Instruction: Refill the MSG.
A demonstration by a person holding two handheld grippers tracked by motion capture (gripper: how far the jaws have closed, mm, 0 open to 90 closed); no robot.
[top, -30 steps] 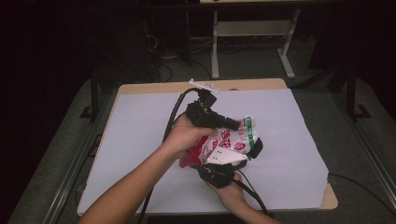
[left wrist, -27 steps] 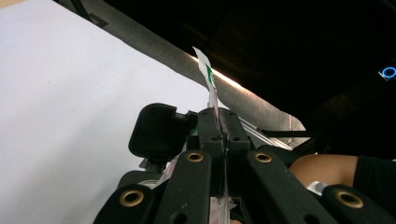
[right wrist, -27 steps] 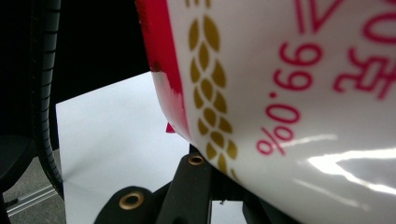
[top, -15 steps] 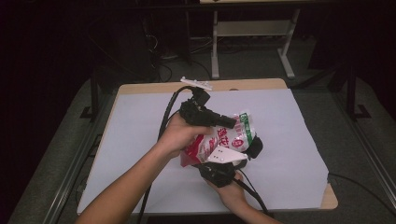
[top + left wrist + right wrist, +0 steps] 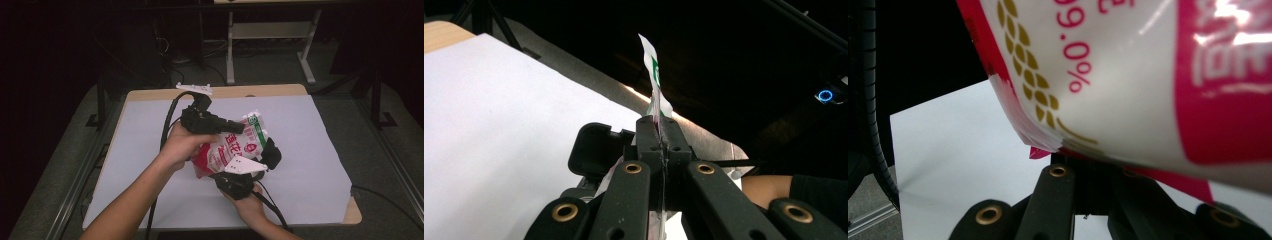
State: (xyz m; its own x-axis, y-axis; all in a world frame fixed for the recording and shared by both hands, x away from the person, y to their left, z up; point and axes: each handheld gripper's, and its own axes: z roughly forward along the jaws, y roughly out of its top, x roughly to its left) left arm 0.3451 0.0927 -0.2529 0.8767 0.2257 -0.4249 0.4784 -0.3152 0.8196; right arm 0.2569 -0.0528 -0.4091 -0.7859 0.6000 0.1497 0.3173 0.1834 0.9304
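Both grippers are clamping the same red-and-white plastic bag (image 5: 232, 150), which is hanging in the air above the white sheet (image 5: 310, 150) on the table, touching neither.

Left gripper (image 5: 239, 127): jaws are pressed together on the bag's upper edge. In the left gripper view the thin film (image 5: 655, 85) is standing edge-on, rising straight out from between the closed jaws.

Right gripper (image 5: 270, 152): jaws are together on the bag's lower edge. In the right gripper view the bag (image 5: 1128, 75) is bulging up and away from the jaws, its crimped corner sitting just above them.

Key relation: the bag's long axis is running between the two grippers, so each grip is sitting at an opposite end, with the printed face toward the high camera. The left gripper is lying farther across the table from the person, the right gripper nearer.

Judgement: pulling the two hands apart along that axis would be stretching the film taut; a sideways pull at the seam is looking like what opening calls for.
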